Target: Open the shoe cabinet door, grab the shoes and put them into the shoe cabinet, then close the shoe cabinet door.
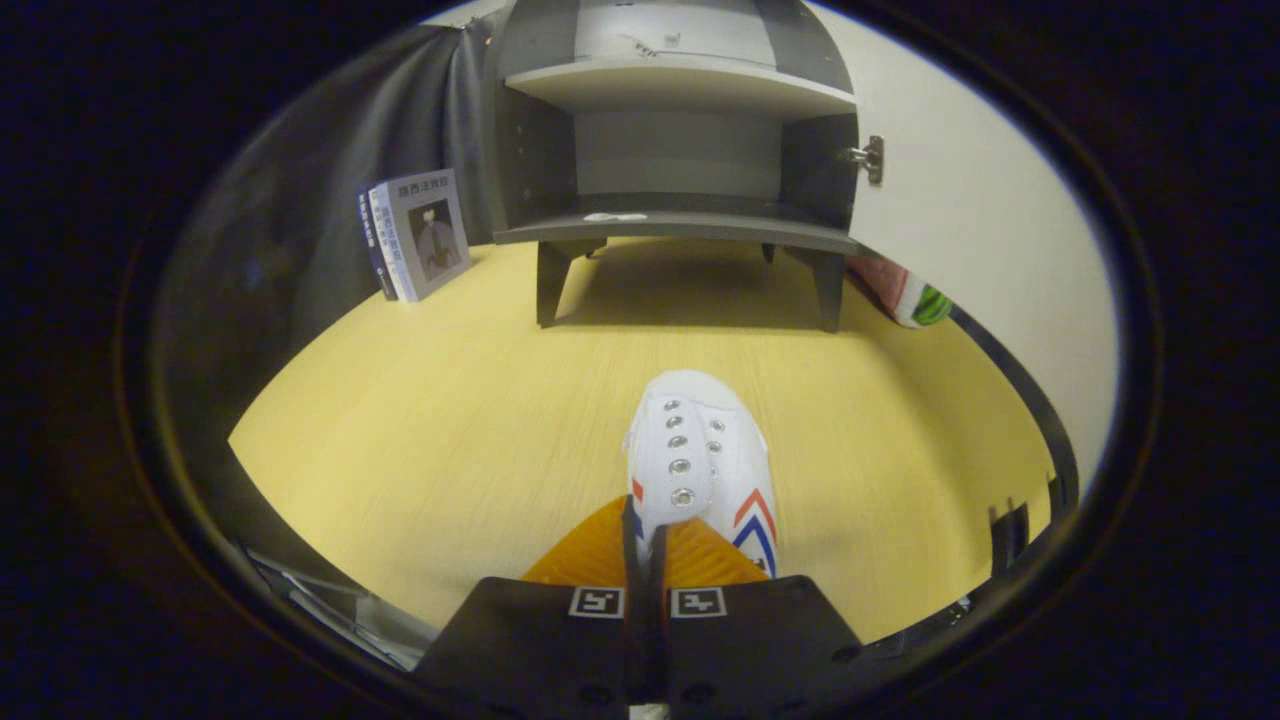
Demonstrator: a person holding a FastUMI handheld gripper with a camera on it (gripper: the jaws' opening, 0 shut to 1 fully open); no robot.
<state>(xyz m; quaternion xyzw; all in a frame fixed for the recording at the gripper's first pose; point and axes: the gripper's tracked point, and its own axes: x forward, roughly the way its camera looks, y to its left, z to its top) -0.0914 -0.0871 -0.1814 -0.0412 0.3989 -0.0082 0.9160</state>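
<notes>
White shoe (700, 450) pinched at its side wall between closed jaws (toe toward the open shoe cabinet (680, 150))

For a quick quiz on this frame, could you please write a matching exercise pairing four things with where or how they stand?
Things:
1. shoe
2. books
3. cabinet door
4. fingers

States:
A. swung open at the right of the cabinet
B. upright, left of the cabinet
C. nearly closed, pinching the shoe's edge
D. toe pointing toward the cabinet, held over the yellow table

Pairs: 1-D, 2-B, 3-A, 4-C
</notes>
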